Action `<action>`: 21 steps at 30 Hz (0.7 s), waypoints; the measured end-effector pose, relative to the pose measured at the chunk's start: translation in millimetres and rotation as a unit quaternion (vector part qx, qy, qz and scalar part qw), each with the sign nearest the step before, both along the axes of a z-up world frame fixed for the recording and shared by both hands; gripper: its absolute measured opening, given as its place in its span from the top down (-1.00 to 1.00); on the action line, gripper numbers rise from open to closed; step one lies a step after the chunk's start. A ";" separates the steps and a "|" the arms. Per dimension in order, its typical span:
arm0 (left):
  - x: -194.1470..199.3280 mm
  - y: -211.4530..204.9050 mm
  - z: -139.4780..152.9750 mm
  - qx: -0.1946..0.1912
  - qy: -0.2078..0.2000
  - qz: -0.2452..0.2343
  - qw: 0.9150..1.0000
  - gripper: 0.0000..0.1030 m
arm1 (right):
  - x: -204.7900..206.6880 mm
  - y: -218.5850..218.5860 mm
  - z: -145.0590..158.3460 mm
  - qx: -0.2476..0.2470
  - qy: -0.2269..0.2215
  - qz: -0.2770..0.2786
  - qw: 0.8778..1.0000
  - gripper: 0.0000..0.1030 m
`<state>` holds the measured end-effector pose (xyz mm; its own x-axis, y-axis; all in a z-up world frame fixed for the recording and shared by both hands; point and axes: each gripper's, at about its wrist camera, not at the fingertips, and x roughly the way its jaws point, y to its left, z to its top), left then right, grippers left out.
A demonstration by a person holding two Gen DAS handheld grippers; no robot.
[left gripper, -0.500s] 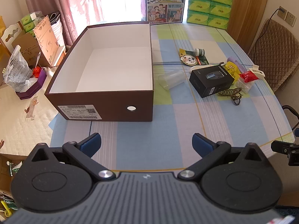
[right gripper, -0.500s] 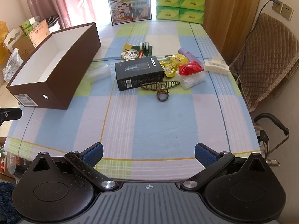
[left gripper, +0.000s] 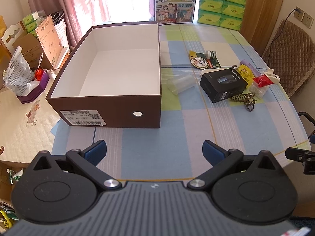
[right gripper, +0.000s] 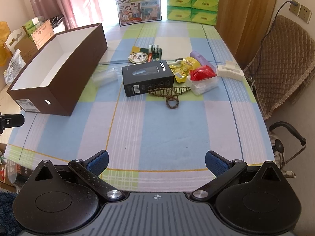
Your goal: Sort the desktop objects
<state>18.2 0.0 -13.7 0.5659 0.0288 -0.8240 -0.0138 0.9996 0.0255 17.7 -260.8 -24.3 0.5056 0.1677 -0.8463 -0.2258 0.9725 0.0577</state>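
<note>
An empty brown box (left gripper: 110, 106) with a white inside stands on the checked tablecloth; it also shows at the left of the right wrist view (right gripper: 59, 82). To its right lie a clear plastic cup (left gripper: 181, 83), a black carton (left gripper: 223, 84) (right gripper: 147, 77), a striped hair clip (right gripper: 170, 91), a hair tie (right gripper: 172, 103), yellow packets (right gripper: 182, 68), a red packet on a clear tub (right gripper: 202, 76), a small bottle (right gripper: 153, 48) and a round badge (right gripper: 137, 57). My left gripper (left gripper: 154, 150) is open and empty before the box. My right gripper (right gripper: 156, 162) is open and empty near the table's front edge.
A milk poster (right gripper: 137, 2) and stacked green tissue packs (right gripper: 192, 0) stand at the table's far end. A padded chair (right gripper: 281, 63) is at the right. Cartons and bags (left gripper: 29, 59) crowd a side table at the left. A white plastic piece (right gripper: 229, 71) lies near the right edge.
</note>
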 end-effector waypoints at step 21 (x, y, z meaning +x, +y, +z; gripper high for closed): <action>3.8 -15.0 -1.1 0.004 0.001 -0.002 1.000 -0.99 | 17.8 -15.5 -1.3 0.020 0.001 0.022 1.000 -0.97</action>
